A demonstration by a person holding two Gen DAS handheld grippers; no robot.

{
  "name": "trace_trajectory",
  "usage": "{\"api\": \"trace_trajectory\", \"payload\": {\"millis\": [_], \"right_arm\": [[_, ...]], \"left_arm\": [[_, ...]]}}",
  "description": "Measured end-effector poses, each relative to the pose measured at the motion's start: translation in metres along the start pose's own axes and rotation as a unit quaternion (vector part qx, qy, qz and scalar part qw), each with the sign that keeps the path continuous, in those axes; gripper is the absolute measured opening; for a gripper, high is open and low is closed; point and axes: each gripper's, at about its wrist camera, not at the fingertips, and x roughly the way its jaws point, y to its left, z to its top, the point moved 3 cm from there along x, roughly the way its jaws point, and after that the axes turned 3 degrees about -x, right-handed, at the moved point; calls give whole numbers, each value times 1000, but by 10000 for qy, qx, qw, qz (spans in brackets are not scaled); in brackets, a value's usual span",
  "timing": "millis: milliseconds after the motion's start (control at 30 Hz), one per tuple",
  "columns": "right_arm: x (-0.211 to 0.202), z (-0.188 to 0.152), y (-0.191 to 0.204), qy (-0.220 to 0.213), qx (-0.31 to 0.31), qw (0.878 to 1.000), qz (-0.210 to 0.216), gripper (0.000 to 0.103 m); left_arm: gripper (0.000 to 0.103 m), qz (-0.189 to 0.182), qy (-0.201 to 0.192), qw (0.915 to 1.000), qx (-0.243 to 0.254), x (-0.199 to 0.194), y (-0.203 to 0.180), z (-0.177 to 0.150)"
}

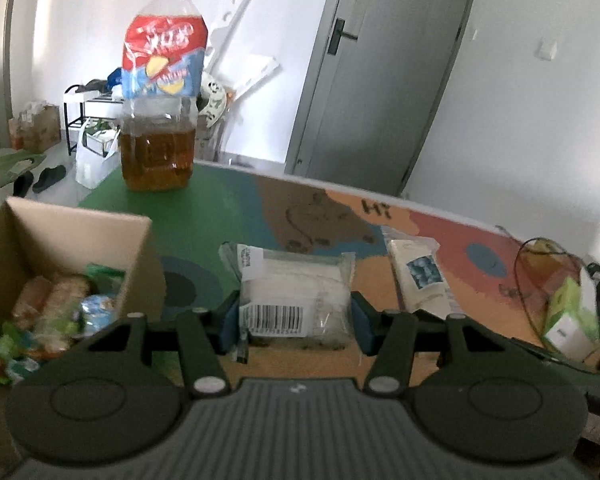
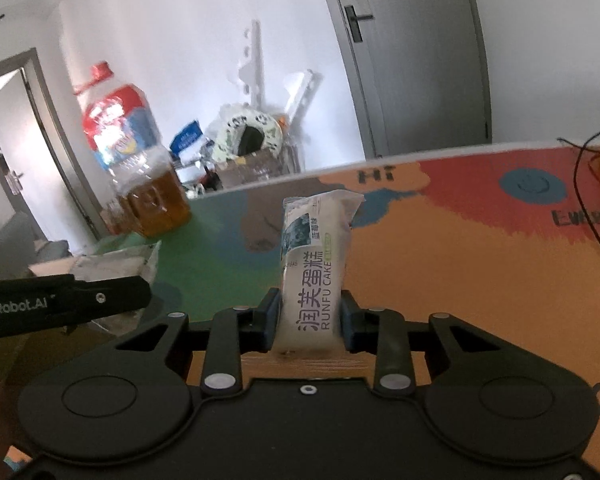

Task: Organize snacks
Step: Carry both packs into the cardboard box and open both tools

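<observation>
Left wrist view, cake packet [image 1: 296,300] clamped between fingers [image 1: 230,320], right fingers [image 2: 270,320] gripping Runfu cake [image 2: 314,276]

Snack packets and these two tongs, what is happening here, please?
A person holds tongs in each hand and is sorting snacks. The left tongs grip a clear-wrapped white cake packet by its sides. The right tongs are shut on a Runfu Cake packet, held upright. An open cardboard box at the left already contains several snacks. A large oil bottle stands on the colourful table.
</observation>
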Motion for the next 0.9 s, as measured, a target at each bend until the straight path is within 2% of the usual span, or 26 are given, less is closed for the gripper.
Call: {"api": "trace_trajectory", "payload": {"millis": [433, 900], "right_arm": [[-30, 18, 57, -352, -133, 9985, 405, 31], [-33, 16, 123, -382, -383, 9949, 849, 31]], "left_arm": [[55, -54, -244, 9995, -183, -50, 46, 19], [55, 301, -261, 9980, -485, -88, 116, 12]]}}
